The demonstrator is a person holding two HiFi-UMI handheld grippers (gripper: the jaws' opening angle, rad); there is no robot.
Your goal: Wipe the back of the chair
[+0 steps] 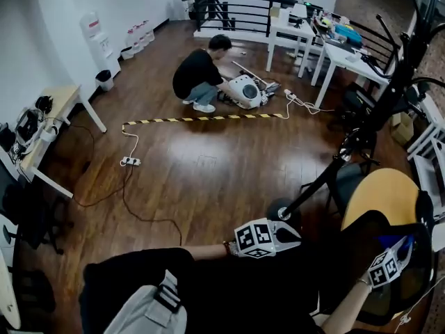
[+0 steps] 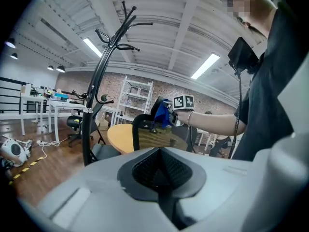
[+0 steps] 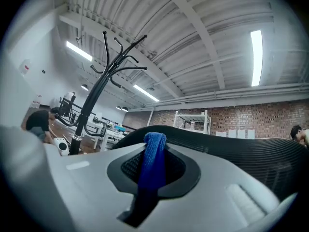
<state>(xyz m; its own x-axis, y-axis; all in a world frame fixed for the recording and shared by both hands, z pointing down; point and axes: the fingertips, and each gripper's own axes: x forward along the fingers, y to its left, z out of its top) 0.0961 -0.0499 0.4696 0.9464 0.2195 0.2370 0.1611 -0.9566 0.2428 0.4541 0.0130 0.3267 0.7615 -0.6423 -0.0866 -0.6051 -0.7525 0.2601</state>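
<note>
Grippers, two: left gripper [image 2: 161, 173], right gripper [image 3: 152, 178]. Blue cloth [image 3: 153, 153], one, between right gripper's jaws. Chair [image 3: 241, 153], one, just ahead of right gripper. Coat stand [image 1: 368, 127], one. Round yellow table [image 1: 382, 190], one. Crouching person [image 1: 198, 75], one, well ahead of both grippers. Water dispenser [image 1: 97, 40], one. Power strip [image 1: 130, 161], one.

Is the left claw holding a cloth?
No, the left claw is shut with nothing between its jaws; the blue cloth sits in the right claw.
</note>
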